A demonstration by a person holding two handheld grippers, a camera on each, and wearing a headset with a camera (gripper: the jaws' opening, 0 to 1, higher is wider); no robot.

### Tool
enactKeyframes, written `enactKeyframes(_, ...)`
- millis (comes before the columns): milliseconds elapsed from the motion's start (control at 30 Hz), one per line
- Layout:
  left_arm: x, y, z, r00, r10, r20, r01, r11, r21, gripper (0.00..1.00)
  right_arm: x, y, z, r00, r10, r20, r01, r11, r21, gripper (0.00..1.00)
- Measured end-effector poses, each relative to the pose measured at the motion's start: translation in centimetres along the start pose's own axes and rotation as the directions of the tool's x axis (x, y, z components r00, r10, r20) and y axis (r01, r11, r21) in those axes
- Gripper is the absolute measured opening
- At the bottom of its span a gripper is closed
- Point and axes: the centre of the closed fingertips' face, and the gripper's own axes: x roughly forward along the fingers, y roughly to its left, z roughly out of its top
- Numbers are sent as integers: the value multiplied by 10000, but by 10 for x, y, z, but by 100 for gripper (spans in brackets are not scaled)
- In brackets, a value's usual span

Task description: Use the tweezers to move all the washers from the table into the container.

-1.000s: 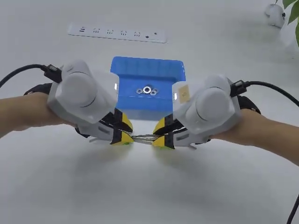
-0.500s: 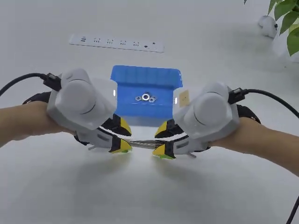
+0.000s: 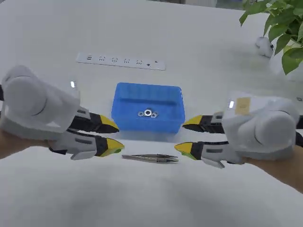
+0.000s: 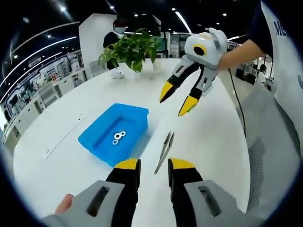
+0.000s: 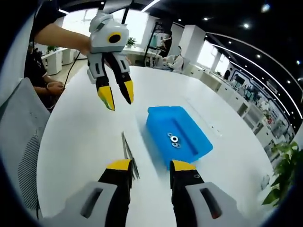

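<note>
1. Big change vs half a sec ago: both tools were bunched up w/ their tips at the tweezers. Now they've pulled apart to either side.
2. Left tool: jaws spread, released, nothing in it. Tips point right, toward the tweezers, w/ a clear gap to them.
3. Right tool: same deal, jaws apart and empty. It points left at the other end of the tweezers, not touching.
4. Tweezers now lie flat on the white desk on their own, between the two tools and just in front of the container on the person's side.
5. Washers: 3 of them clustered mid-floor of the blue container, same spot as before afaict.
6. In the left gripper view the tweezers run straight out ahead between its own jaws, w/ the container off to the left. In the right gripper view they sit by its left jaw.
7. Head cam moved too, so the whole scene sits differently in frame. Power strip is behind the container, plant at top right.
</note>
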Motion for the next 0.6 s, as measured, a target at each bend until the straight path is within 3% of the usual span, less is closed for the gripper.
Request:
enactKeyframes(100,-13,-2,0,9989,466,45,-467,9989,104,39,-12,1,-8,9992,-207,-329,209,9998,62,45)
enactKeyframes(200,-23,-1,4,9944,1028,259,-1027,9947,-75,58,-21,-1,-13,9971,-619,-434,642,9965,541,61)
enactKeyframes(367,-41,5,10,9747,2210,347,-2207,9753,-115,93,-29,2,-15,9938,-874,-681,920,9935,670,76)
enactKeyframes(400,-43,5,11,9733,2264,375,-2260,9740,-153,100,-31,3,-14,9928,-929,-759,987,9922,767,80)
enactKeyframes(433,-49,8,11,9676,2502,331,-2497,9681,-184,98,-31,3,-14,9921,-997,-755,1061,9906,864,87)
enactKeyframes(500,-52,4,13,9708,2370,382,-2360,9713,-302,100,-32,7,-13,9926,-991,-704,1059,9892,1010,100)
enactKeyframes(600,-55,0,12,9708,2387,228,-2380,9708,-310,100,-35,16,-15,9924,-827,-916,918,9908,997,100)
